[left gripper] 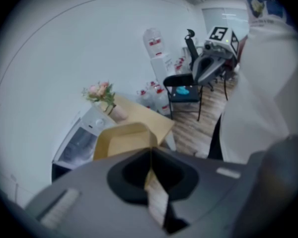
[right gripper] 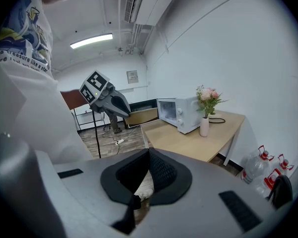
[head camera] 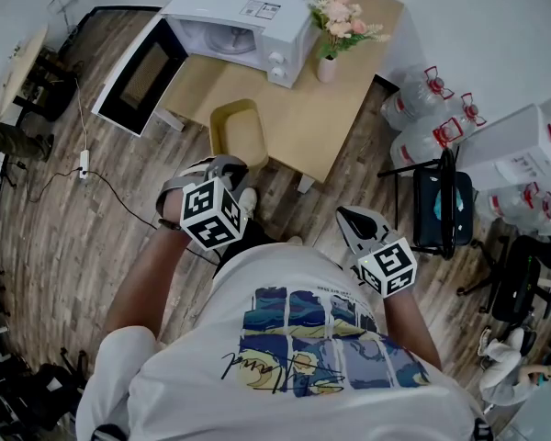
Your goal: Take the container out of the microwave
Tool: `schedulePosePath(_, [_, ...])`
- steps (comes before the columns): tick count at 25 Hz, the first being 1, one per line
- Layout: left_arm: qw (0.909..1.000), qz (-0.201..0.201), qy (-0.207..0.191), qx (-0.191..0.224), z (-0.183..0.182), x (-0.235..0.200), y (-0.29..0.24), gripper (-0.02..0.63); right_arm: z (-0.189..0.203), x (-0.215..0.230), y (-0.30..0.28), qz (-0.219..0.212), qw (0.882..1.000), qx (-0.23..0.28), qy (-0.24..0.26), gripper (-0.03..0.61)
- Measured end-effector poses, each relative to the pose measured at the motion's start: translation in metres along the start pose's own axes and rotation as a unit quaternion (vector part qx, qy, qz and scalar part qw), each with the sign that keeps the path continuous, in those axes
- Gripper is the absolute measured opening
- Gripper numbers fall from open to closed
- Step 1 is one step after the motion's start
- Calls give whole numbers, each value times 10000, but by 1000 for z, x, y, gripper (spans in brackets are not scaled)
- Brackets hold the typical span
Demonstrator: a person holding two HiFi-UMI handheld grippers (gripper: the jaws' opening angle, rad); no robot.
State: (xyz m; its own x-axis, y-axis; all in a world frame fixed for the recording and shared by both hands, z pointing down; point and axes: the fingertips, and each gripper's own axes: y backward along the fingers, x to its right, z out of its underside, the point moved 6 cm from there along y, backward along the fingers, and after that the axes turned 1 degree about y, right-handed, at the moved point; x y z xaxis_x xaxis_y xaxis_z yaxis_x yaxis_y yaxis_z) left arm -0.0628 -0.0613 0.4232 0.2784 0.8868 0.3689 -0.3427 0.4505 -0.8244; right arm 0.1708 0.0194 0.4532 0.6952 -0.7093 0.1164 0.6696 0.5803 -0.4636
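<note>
A tan, empty container (head camera: 239, 134) hangs over the near edge of the wooden table (head camera: 349, 99), outside the white microwave (head camera: 243, 26), whose door (head camera: 140, 76) stands wide open. My left gripper (head camera: 224, 162) is shut on the container's near rim. In the left gripper view the container (left gripper: 121, 140) sits just beyond the left gripper (left gripper: 150, 155), whose jaws pinch its wall. My right gripper (head camera: 347, 215) hangs lower right, off the table and away from the container. The right gripper (right gripper: 149, 157) has its jaws together with nothing held. From there the container (right gripper: 141, 117) shows under the left gripper (right gripper: 111, 103).
A vase of pink flowers (head camera: 329, 62) stands on the table right of the microwave. Right of the table are water bottles (head camera: 422, 108), a black chair (head camera: 445, 200) and white boxes (head camera: 514, 145). A cable and power strip (head camera: 84, 162) lie on the wooden floor at left.
</note>
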Motion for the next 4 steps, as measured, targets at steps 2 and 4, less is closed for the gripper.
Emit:
schedulePosePath(2, [10000,4,1,-8,0,-3,-2,18,0,2,-2,1,10000,-22,-10,6])
schedulePosePath(4, [10000,8,0,-17,0,-6,-4,18,0,4,-4,2,10000,-43,-21,6])
